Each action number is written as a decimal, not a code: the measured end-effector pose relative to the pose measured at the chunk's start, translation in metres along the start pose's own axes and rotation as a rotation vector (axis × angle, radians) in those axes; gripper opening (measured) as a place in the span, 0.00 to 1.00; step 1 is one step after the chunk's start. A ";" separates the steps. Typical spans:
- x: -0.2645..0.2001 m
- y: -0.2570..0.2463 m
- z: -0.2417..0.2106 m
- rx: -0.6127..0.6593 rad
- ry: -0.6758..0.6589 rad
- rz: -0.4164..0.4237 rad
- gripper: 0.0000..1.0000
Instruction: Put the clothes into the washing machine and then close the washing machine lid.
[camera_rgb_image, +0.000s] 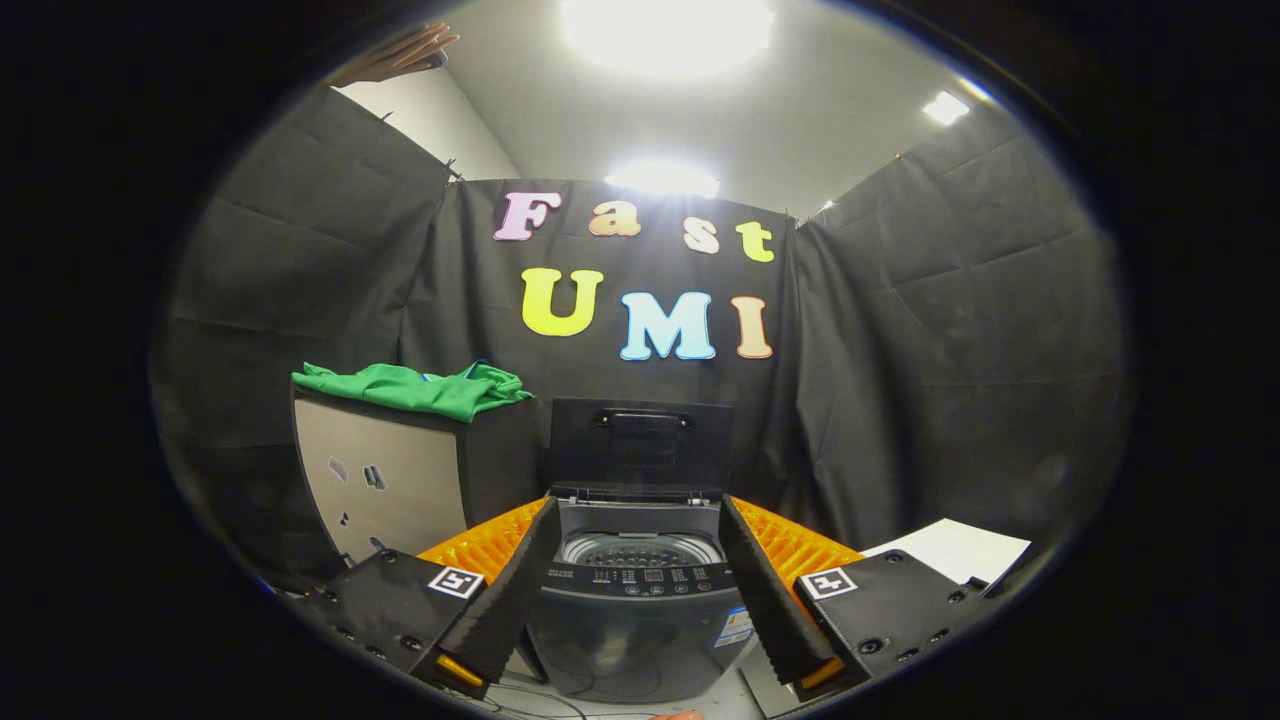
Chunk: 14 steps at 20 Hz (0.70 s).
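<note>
Between the two fingers, the gripper (640, 600) holds nothing; jaws spread wide apart, one finger (500, 590) on either side of the view.

Just ahead, framed by the jaws: one washing machine (635, 620), small, dark, top-loading, front panel facing the camera. One row of buttons across its near top edge. Drum opening (640, 550) round, facing straight up.

Lid (640, 445) open, standing upright at the back of the machine, hinged along the rear edge; its long axis runs side to side. One handle (640, 420) near the lid's top edge, also lying side to side.

Left of the machine and a little farther back: one boxy cabinet (385, 490), pale front, dark side. On its top, one green garment (415, 388), crumpled flat, its long axis running left to right, the right end bunched at the corner nearest the lid. Not touching the machine.

Right of the machine, beyond the right finger: one white sheet (955, 550) lying flat.

Upper left, above the wall cloth: one hand (395, 55).
</note>
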<state>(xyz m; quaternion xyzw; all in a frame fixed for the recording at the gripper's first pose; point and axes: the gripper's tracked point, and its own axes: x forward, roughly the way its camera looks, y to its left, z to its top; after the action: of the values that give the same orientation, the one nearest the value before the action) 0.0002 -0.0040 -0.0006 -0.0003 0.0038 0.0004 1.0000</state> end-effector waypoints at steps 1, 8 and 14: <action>0.000 -0.001 0.000 0.001 0.001 -0.003 0.99; 0.000 -0.003 0.000 0.001 0.005 -0.007 0.99; 0.004 0.001 0.003 -0.004 0.007 0.003 0.99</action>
<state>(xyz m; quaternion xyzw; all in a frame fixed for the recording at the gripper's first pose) 0.0040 -0.0029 0.0026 -0.0025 0.0074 0.0016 1.0000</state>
